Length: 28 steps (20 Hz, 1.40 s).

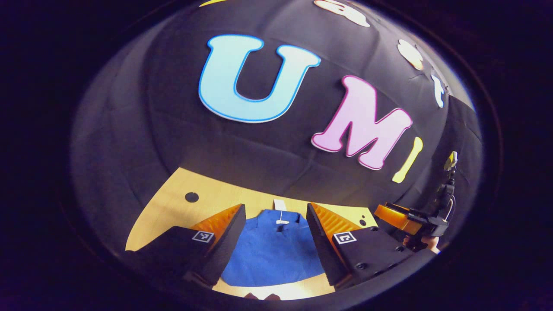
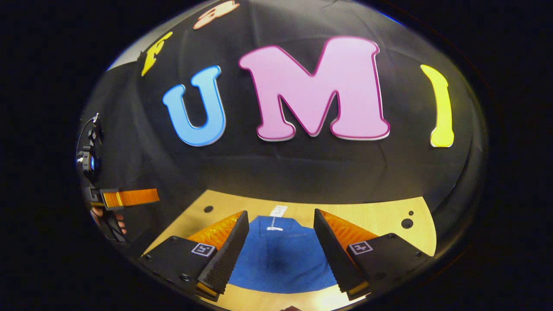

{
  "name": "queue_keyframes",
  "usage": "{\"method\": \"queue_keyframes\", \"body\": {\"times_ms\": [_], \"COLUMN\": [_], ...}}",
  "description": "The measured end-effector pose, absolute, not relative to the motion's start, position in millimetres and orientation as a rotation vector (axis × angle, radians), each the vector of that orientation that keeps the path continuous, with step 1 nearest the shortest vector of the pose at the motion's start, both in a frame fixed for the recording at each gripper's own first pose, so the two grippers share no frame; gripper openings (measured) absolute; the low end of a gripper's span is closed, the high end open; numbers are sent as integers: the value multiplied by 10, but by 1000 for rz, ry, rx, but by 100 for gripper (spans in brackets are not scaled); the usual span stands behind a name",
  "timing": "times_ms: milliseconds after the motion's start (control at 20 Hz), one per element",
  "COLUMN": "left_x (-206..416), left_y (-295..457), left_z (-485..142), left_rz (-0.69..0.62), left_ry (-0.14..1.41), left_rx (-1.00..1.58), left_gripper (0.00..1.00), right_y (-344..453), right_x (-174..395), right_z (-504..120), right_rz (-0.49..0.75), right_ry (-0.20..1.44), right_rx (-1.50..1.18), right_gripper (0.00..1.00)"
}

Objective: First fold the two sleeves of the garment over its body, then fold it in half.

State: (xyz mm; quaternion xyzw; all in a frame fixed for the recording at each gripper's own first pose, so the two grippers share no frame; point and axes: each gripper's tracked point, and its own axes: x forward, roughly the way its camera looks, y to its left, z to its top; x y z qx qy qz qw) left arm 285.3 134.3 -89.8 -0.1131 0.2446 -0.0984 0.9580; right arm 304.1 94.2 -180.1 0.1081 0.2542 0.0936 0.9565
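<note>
A blue garment lies flat on the wooden table, its collar and a white tag at the far end. My left gripper hangs open above it, fingers wide apart with nothing between them. In the right gripper view the same blue garment lies below my right gripper, which is also open and holds nothing. The right gripper and the hand holding it appear at the right edge of the left gripper view. The left gripper shows at the left edge of the right gripper view.
The table has small dark holes near its far corners. The black booth wall rises straight behind the table's far edge. Bare wood shows on both sides of the garment.
</note>
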Motion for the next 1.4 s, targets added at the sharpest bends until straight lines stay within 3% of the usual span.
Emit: {"method": "queue_keyframes", "body": {"times_ms": [300,450,500,550,600,650,700,800,900,1050,1400], "left_x": [2268,1928,1817,1706,1599,1533,1465,1302,1134,855,421], "left_y": [1066,974,917,878,855,793,741,705,702,508,-84], "left_z": [325,589,639,683,719,739,768,889,947,920,690], "left_rz": [-187,-184,-192,-191,-184,-194,-191,-165,-105,-33,-52], "left_ry": [108,5,-8,-12,-9,-4,3,-3,-21,-26,-5], "left_rx": [18,77,74,68,54,36,9,-26,-19,1,-17], "left_gripper": [82,84,84,76,80,77,83,80,83,80,80], "right_y": [1013,1009,1017,1007,1003,1010,1026,1052,992,698,603], "right_x": [2434,2074,1961,1847,1759,1673,1615,1422,1290,1056,766], "right_z": [-894,-593,-514,-428,-358,-276,-215,-112,-46,-114,100], "right_rz": [199,202,204,204,207,219,236,278,304,257,260], "right_ry": [390,347,336,321,305,284,272,262,254,261,173], "right_rx": [221,191,183,171,162,153,149,163,161,87,101], "right_gripper": [95,95,95,95,95,95,95,95,95,95,95]}}
